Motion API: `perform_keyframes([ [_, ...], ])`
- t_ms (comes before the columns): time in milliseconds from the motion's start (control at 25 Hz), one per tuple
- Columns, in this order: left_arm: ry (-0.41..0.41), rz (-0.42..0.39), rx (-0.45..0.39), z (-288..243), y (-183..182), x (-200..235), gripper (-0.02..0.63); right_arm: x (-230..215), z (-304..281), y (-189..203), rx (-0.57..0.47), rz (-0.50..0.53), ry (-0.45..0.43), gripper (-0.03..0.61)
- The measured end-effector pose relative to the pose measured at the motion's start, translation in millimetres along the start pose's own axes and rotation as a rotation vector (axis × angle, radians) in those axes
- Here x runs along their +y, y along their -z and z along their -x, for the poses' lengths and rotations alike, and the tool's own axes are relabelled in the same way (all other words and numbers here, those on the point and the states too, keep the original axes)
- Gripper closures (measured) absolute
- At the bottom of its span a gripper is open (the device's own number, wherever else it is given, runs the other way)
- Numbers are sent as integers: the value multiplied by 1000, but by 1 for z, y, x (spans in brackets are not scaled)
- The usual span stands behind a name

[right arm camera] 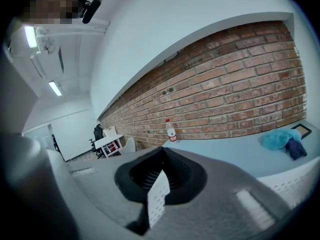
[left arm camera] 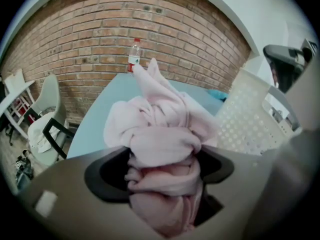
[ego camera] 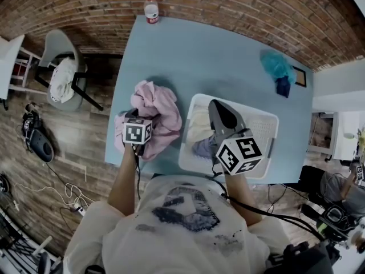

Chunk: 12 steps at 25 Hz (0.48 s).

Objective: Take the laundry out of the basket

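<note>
A crumpled pink garment (ego camera: 157, 104) lies on the blue table (ego camera: 217, 50), just left of the white perforated basket (ego camera: 268, 121). My left gripper (ego camera: 134, 115) points into its near edge. In the left gripper view the jaws stand wide, the twisted pink garment (left arm camera: 160, 134) fills the gap, and both pads touch it. My right gripper (ego camera: 218, 108) hovers over the basket, shut and empty. A cream cloth (ego camera: 198, 121) and a lavender-grey cloth (ego camera: 204, 147) lie in the basket. In the right gripper view the right gripper (right arm camera: 161, 153) points over the table toward the brick wall.
A water bottle (ego camera: 151, 8) stands at the table's far edge. A teal cloth (ego camera: 278, 66) on a dark blue one (ego camera: 283, 86) lies at the far right corner by a small frame (ego camera: 300, 76). A chair (ego camera: 63, 76) with a white cloth stands left of the table.
</note>
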State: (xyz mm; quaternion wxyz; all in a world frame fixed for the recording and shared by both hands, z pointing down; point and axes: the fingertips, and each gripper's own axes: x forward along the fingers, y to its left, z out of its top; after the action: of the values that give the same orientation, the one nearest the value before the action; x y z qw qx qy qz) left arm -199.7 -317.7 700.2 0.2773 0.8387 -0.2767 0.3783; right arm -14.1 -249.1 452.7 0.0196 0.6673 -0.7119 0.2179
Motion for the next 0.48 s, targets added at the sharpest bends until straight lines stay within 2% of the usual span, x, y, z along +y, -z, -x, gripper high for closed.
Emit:
perform_keyframes([
  [240,-57,-20,-30,10,-6,1,210,0,10,-1,-9,-1,1,581],
  [480,-71,-30,-78,25,-16,0,215,2,20,-2,-21,1,-5,581],
])
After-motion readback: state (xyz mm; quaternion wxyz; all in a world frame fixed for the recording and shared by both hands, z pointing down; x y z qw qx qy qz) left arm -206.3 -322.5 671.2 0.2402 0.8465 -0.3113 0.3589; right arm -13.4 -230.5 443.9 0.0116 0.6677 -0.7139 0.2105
